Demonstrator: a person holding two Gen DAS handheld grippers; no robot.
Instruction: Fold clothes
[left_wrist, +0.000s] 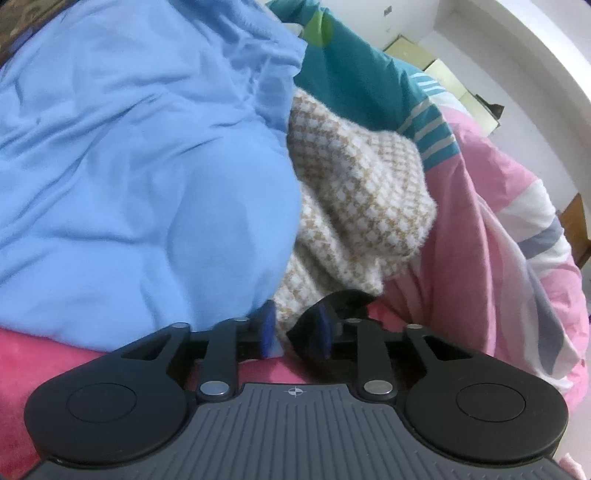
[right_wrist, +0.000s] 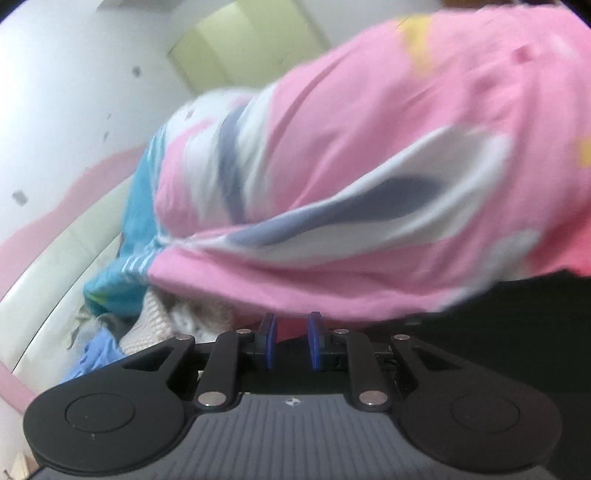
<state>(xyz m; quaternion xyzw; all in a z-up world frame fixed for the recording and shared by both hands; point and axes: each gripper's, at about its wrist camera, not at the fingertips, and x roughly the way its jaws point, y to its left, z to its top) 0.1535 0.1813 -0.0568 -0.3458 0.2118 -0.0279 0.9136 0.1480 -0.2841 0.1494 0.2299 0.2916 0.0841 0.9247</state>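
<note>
A rumpled pink cotton quilt with broad white and grey-blue bands (right_wrist: 369, 192) fills most of the right wrist view, bunched into soft rolls and blurred, with a teal striped panel (right_wrist: 136, 229) running along its left edge against a pale padded headboard (right_wrist: 74, 236). In the left wrist view a smooth sky-blue cotton garment (left_wrist: 140, 166) lies creased and mounded over the left half of the heap, its surface fine and matte. Beside it, touching its right edge, sits a fluffy cream-and-tan houndstooth knit (left_wrist: 354, 192), thick and fuzzy, folded over on itself and resting against the pink quilt to the right. Under both lies a deep-pink fleecy blanket (left_wrist: 44, 362), plush in texture. Behind the pile a teal sheet with white stripes (left_wrist: 369, 77) rises toward a white wall. The left gripper (left_wrist: 293, 338), black with blue rubber pads, stands with its jaws parted: an edge of the houndstooth knit hangs down between the pads and the blue garment brushes the left pad, but whether the pads press on the cloth cannot be told. The right gripper (right_wrist: 290, 341), of the same make, hovers near the lower edge of the pink quilt with a narrow empty gap between its blue pads, holding nothing.
</note>
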